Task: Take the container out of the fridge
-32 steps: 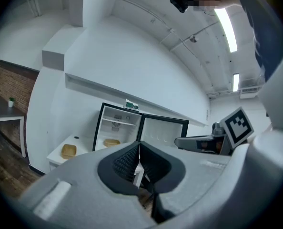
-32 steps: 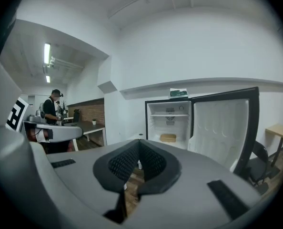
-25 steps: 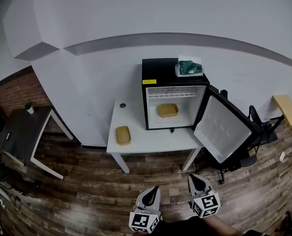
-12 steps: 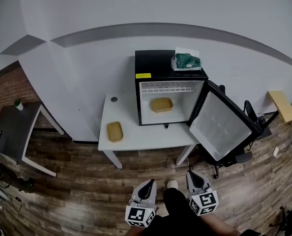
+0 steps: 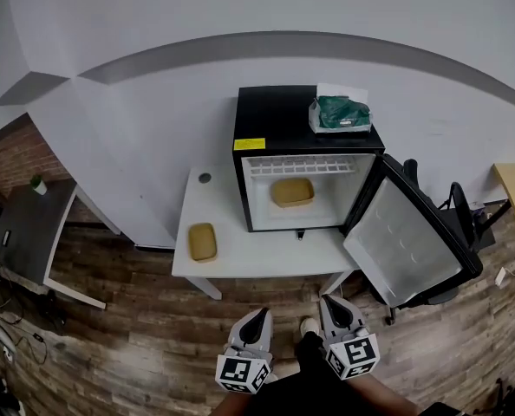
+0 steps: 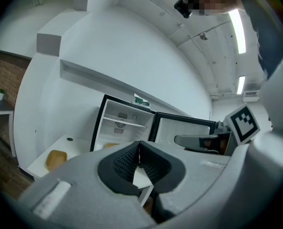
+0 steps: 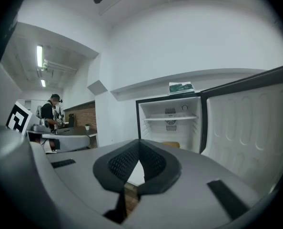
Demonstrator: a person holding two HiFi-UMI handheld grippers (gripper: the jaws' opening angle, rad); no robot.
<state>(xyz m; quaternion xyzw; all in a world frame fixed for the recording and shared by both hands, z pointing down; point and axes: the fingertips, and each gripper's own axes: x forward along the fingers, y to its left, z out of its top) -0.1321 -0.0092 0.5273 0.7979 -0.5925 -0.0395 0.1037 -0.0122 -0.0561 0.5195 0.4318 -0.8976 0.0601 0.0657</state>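
Both grippers are held low in front of the person, side by side, well short of the fridge (image 5: pixel 270 115) and pointing toward its open front. The left gripper (image 5: pixel 258 317) lies about level, its jaws pressed together with nothing between them. The right gripper (image 5: pixel 330 303) tips slightly downward, and its jaws also meet at the tips, empty. The person's shoe (image 5: pixel 308 326) shows between the two grippers, on the side away from the fridge.

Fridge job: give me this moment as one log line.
fridge: door open | container: inside, untouched | left claw: shut, empty | right claw: shut, empty | both short of table
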